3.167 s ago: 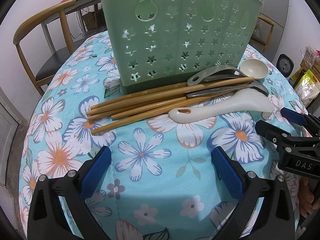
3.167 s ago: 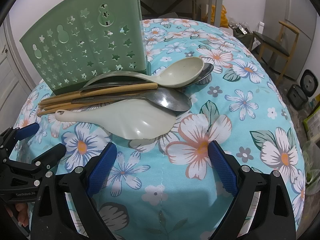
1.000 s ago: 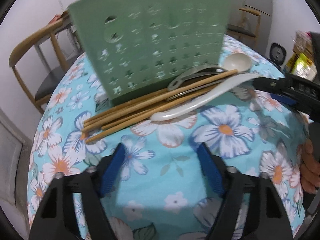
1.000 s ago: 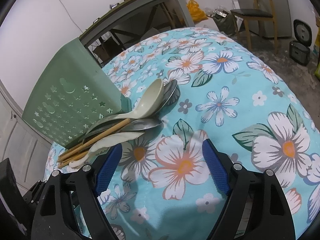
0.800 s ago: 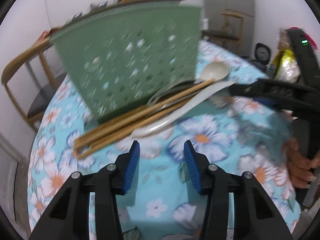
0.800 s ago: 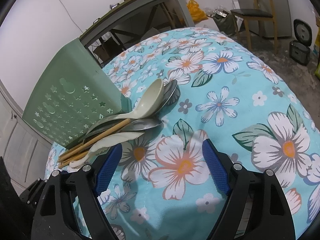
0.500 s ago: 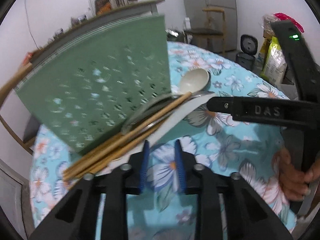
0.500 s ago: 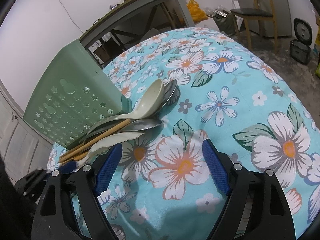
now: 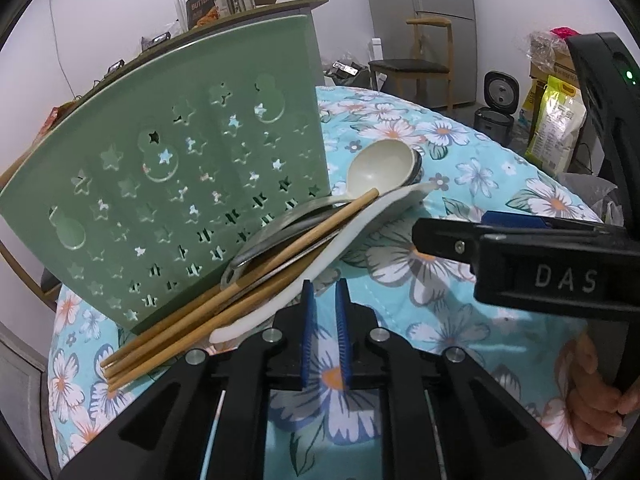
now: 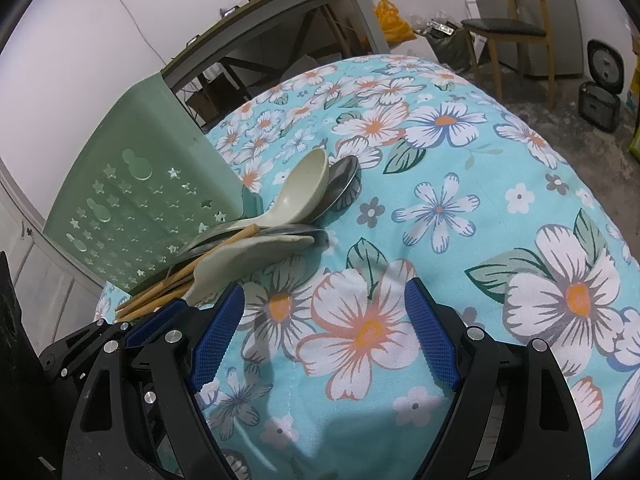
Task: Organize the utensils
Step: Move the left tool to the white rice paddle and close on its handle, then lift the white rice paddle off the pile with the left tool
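Note:
A green star-punched utensil holder (image 9: 180, 200) (image 10: 132, 208) stands on the floral tablecloth (image 10: 440, 208). Against its base lie bamboo chopsticks (image 9: 240, 296), metal spoons (image 9: 272, 236), a cream ladle (image 9: 380, 164) (image 10: 304, 188) and a white rice paddle (image 9: 340, 240) (image 10: 248, 260). My left gripper (image 9: 324, 284) is closing. Its blue pads stand a narrow gap apart, just right of the paddle's handle, with only cloth between them. My right gripper (image 10: 324, 292) hangs wide open over a printed flower, holding nothing. It also shows at the right of the left wrist view (image 9: 448, 226).
A person's hand (image 9: 592, 392) holds the right gripper's handle. Behind the table are a wooden chair (image 10: 512, 28), a grey desk (image 10: 280, 12), a rice cooker (image 9: 496, 112) on the floor and food bags (image 9: 556, 128). The tablecloth drops away at the round table's edge.
The left gripper's jaws have come from wide apart to a narrow gap, and it has swung closer to the utensil pile's handle end. The right gripper has not moved.

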